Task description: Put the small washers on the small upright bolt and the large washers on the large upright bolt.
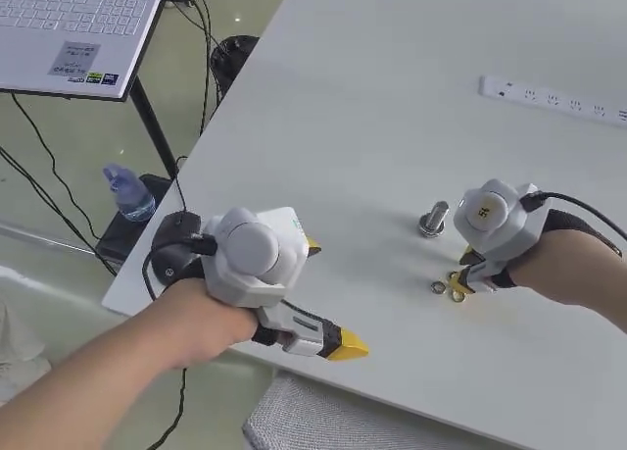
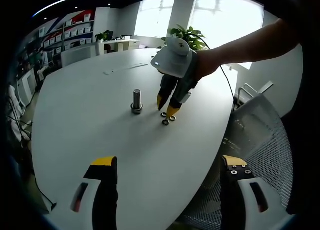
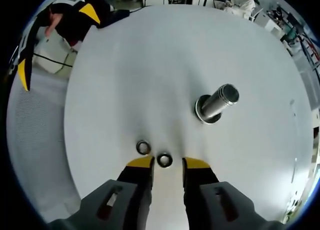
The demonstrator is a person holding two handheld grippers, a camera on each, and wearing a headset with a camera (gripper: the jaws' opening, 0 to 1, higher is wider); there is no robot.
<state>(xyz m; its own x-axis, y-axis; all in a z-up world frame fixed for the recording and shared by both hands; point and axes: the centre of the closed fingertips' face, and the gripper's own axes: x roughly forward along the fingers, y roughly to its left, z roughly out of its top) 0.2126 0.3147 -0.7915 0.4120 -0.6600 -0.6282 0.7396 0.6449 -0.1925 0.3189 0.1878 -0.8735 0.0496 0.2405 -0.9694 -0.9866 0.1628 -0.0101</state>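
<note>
The left gripper lies nearest the headset, held low over the near edge of the white table; its jaws are spread wide with nothing between them, and it is well apart from the work. The right gripper is much the closer of the two, tipped steeply down over two washers lying flat on the table. Its jaws stand a little apart, pinching nothing; one washer lies at the mouth of that narrow gap, just ahead of the tips. The other washer lies just beyond the jaw tip on the left of the right gripper view, outside the gap. The upright bolt stands near, ahead and to the right of the jaws in that view, its long axis rising straight off the table; whether the ring at its foot is a washer or its head cannot be told. The next move likely calls for closing on the washer in the gap, then a short carry to the bolt.
</note>
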